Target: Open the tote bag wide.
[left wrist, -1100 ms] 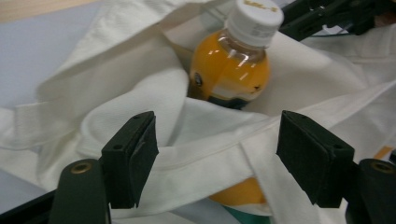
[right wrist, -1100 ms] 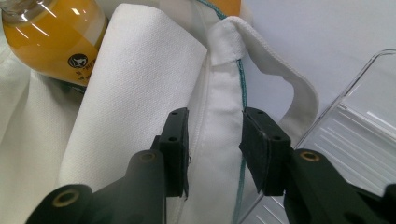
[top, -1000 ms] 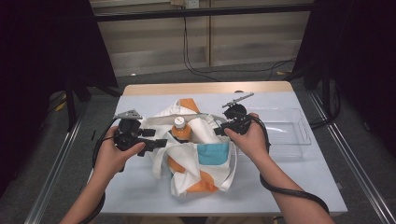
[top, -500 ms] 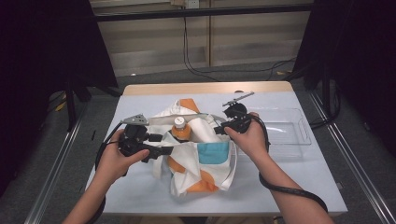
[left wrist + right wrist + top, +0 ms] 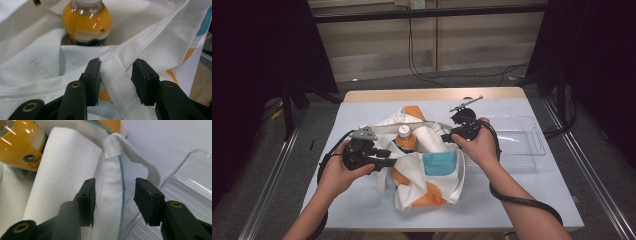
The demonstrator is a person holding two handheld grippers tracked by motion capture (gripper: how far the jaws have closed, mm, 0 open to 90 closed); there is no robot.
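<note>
A white tote bag [image 5: 432, 175] with orange and teal patches lies crumpled at the table's middle. An orange juice bottle [image 5: 404, 137] stands in its mouth. My left gripper [image 5: 394, 161] reaches in from the left. In the left gripper view its jaws [image 5: 116, 75] have just been closing, with the bag's white strap [image 5: 117, 82] lying flat between the pads and the bottle [image 5: 86, 22] beyond. My right gripper [image 5: 446, 136] is at the bag's right rim. Its jaws [image 5: 115, 195] have just been opening, and the teal-stitched rim [image 5: 112, 180] sits loose between them.
A clear plastic tray [image 5: 522, 145] stands on the pale blue table [image 5: 362, 210] just right of my right hand, also close in the right gripper view [image 5: 190, 195]. Black cables trail from both grippers. Metal rails run along both table sides.
My left gripper has shifted a little to the right, up to the bag's strap. The right hand has kept still.
</note>
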